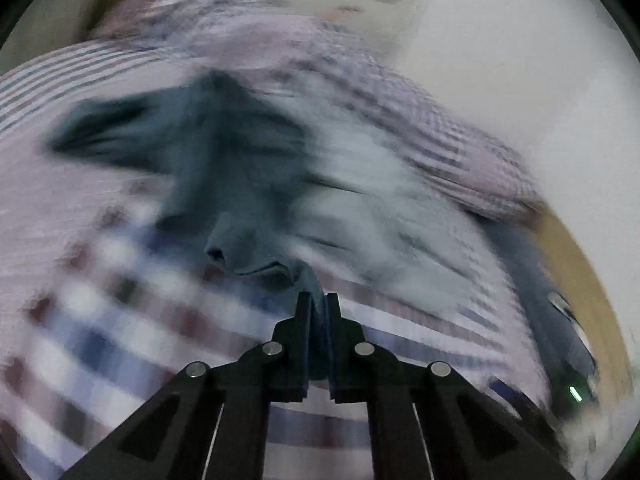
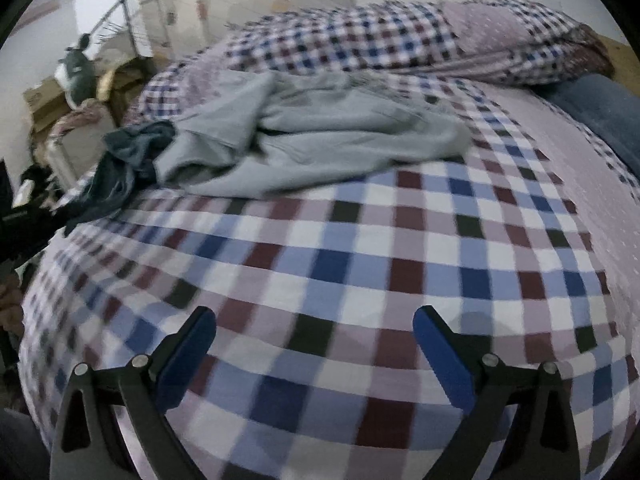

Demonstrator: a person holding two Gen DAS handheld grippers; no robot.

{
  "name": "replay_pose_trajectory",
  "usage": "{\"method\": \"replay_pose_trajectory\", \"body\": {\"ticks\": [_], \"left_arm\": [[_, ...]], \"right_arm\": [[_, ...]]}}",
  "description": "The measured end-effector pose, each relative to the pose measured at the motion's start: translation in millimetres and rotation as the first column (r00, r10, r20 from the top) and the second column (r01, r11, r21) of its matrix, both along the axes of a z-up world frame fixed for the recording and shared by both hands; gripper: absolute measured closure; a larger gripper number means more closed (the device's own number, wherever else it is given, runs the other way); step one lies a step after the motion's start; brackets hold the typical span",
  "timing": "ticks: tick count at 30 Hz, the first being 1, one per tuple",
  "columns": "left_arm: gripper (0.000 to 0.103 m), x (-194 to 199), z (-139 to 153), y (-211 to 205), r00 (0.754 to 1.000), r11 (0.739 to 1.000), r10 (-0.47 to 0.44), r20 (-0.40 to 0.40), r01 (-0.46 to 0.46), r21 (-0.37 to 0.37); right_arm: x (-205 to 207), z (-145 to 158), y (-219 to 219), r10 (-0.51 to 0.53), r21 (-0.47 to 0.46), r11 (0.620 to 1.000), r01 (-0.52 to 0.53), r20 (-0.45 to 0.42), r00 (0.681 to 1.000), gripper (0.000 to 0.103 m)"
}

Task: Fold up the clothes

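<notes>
Checked bedspread (image 2: 360, 260) covering a bed, checked pillow (image 2: 400, 40) at its far edge, light grey garment (image 2: 320, 136) crumpled mid-bed, left gripper (image 1: 318, 300) clenched on dark blue garment (image 1: 224, 160), right gripper (image 2: 314, 320) spread wide over bare bedspread, cluttered boxes (image 2: 44, 100) beyond.

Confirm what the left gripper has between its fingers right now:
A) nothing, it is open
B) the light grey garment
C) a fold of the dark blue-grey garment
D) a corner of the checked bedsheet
C: in the left wrist view the left gripper is shut on a bunched fold of the dark blue-grey garment, which trails away over the checked bedsheet.
</notes>
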State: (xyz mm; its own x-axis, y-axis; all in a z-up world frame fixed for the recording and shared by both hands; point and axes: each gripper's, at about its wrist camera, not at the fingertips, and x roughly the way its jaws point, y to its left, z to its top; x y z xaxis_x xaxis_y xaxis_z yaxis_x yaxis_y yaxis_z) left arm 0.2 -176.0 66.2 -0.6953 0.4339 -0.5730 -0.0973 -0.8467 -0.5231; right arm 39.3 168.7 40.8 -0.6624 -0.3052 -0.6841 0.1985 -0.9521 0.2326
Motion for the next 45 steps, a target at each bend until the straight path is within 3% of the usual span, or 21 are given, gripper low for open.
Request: {"method": "replay_pose_trajectory", "body": {"ticks": [1,3,7,13,15,16,17,19,23,26,31,33,37,39,41,45], "left_arm": [[0.098,7,6,22,0.997,0.997,-0.074,-0.024,0.074,0.006],[0.098,17,7,48,0.979,0.973,-0.198,-0.056,0.203,0.109],[0.098,26,-7,85,0.934,0.910,-0.356,-0.014,0.350,0.221],[0.095,28,-24,101,0.882,0.873,-0.466,0.077,0.443,0.204],[0.080,41,-19,96,0.876,0.864,-0.476,0.072,0.451,0.225],[0.058,42,-15,91,0.876,0.862,-0.478,0.069,0.452,0.229],[0.037,43,-11,83,0.880,0.865,-0.471,0.065,0.446,0.231],[0.021,44,-6,70,0.892,0.873,-0.449,0.045,0.428,0.233],[0.020,35,7,48,0.925,0.905,-0.379,0.041,0.360,0.228],[0.020,29,8,16,0.964,0.941,-0.260,0.048,0.242,0.237],[0.020,21,-2,-37,0.993,0.954,-0.058,0.101,0.025,0.300],[0.020,19,-5,-46,0.994,0.955,-0.016,0.108,-0.017,0.297],[0.020,15,-8,-53,0.993,0.958,0.019,0.118,-0.052,0.281],[0.020,13,-7,-52,0.993,0.963,0.025,0.118,-0.055,0.263],[0.020,10,-6,-53,0.993,0.966,0.033,0.114,-0.061,0.250],[0.020,8,-6,-61,0.991,0.966,0.072,0.110,-0.097,0.240]], "right_arm": [[1,2,-1,0.015,-0.017,1.000,-0.015,-0.010,1.000,0.003],[4,7,-4,0.045,-0.052,0.998,-0.047,-0.032,0.998,0.006],[10,16,-10,0.102,-0.118,0.987,-0.111,-0.077,0.992,0.008],[8,15,-12,0.120,-0.174,0.976,-0.130,-0.062,0.991,0.009],[7,15,-14,0.137,-0.199,0.969,-0.146,-0.061,0.989,0.010],[7,15,-15,0.145,-0.210,0.965,-0.155,-0.061,0.987,0.010],[7,16,-17,0.154,-0.217,0.962,-0.163,-0.061,0.986,0.011],[7,16,-22,0.172,-0.222,0.958,-0.181,-0.060,0.983,0.011],[12,20,-42,0.229,-0.175,0.955,-0.239,-0.079,0.970,0.012],[17,24,-60,0.278,-0.120,0.950,-0.288,-0.096,0.956,0.014],[28,23,-100,0.367,0.022,0.930,-0.367,-0.113,0.923,0.023],[29,17,-113,0.387,0.075,0.922,-0.381,-0.095,0.917,0.040],[26,6,-125,0.373,0.149,0.920,-0.362,-0.056,0.926,0.057],[23,5,-121,0.348,0.159,0.928,-0.337,-0.051,0.936,0.081],[21,7,-114,0.320,0.166,0.937,-0.307,-0.060,0.945,0.095],[12,20,-82,0.218,0.146,0.968,-0.202,-0.098,0.971,0.099]]}}
